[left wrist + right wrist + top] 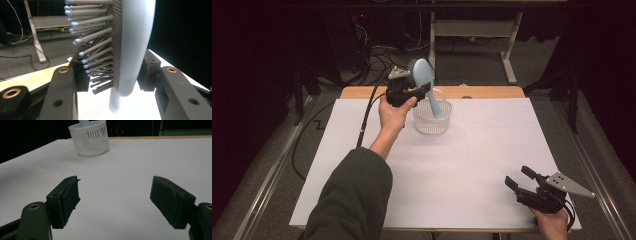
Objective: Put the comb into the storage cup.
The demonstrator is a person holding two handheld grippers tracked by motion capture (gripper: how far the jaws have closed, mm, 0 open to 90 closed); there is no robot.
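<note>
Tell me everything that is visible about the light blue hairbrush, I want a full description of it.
The hairbrush is light blue and looks like smooth plastic. It has an oval head and a slim round handle. Grey bristles with small rounded tips stand out from a dotted pad on one side. It stands nearly upright, head up, with the handle going down into the white slotted basket at the far side of the table. The left gripper is shut on the lower head: one jaw among the bristles, the other on the smooth back.
</note>
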